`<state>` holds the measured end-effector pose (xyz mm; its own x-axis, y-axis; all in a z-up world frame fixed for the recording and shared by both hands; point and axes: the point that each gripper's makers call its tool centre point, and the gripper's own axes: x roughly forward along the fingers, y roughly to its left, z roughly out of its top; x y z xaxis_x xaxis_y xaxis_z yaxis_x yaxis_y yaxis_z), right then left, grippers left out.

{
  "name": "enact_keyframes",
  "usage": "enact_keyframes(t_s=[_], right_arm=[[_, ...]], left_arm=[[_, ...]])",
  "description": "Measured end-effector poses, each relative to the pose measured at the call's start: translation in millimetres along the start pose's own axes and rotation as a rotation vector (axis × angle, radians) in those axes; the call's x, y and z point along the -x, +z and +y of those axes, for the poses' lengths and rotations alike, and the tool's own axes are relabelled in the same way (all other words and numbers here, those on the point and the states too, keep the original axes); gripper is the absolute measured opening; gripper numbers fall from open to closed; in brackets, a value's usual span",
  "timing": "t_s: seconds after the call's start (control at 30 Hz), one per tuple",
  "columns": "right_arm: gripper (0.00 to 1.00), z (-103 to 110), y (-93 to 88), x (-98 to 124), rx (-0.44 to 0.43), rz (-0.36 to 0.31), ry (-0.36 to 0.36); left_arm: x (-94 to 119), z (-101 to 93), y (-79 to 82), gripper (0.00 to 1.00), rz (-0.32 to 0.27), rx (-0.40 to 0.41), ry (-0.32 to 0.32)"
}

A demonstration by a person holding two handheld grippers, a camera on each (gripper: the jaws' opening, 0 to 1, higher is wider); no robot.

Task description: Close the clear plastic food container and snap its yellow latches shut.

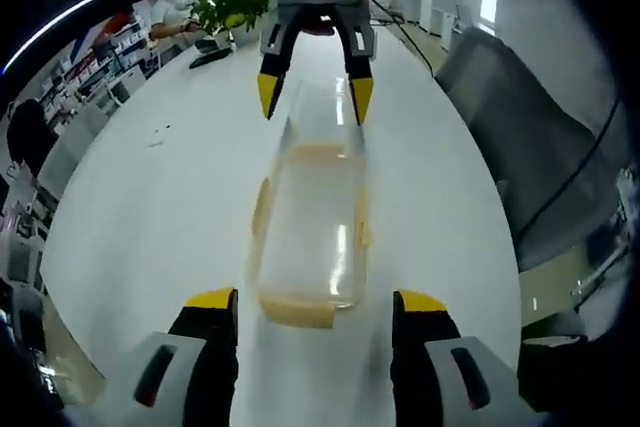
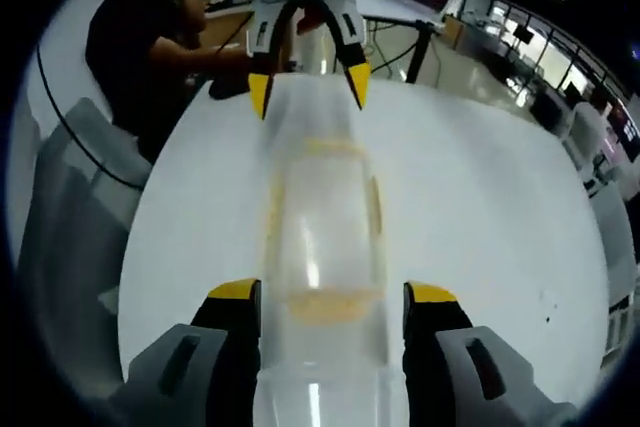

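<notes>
- White table (image 1: pixel 150 207), office behind, potted plant (image 1: pixel 232 2) far end.
- Clear container (image 1: pixel 310 227) lying lengthwise mid-table, yellow latches (image 1: pixel 296 311) around it.
- Left gripper (image 1: pixel 315 299) spread wide at one end, right gripper (image 2: pixel 332 293) spread wide at the other.

Bright overhead office light glares off the white table (image 1: pixel 150 207); fisheye edges bend, both views slightly blurred.

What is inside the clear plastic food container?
Through the clear container only the white table shows; it looks empty. The blurred yellow latches hide the edges.
</notes>
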<state>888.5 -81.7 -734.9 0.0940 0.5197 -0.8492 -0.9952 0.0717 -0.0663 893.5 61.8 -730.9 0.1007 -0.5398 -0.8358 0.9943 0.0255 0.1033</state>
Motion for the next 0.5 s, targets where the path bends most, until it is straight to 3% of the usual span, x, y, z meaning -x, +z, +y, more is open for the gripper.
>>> enact_keyframes(t_s=[0.27, 0.5], right_arm=[[0.53, 4.4, -16.8, -16.5, 0.002, 0.084, 0.052], [0.52, 2.7, -26.7, -25.4, -0.019, 0.119, 0.066]], left_arm=[[-12.1, 11.2, -17.7, 0.57, 0.029, -0.025, -0.022], [-19.0, 12.3, -21.8, 0.56, 0.038, -0.024, -0.043]])
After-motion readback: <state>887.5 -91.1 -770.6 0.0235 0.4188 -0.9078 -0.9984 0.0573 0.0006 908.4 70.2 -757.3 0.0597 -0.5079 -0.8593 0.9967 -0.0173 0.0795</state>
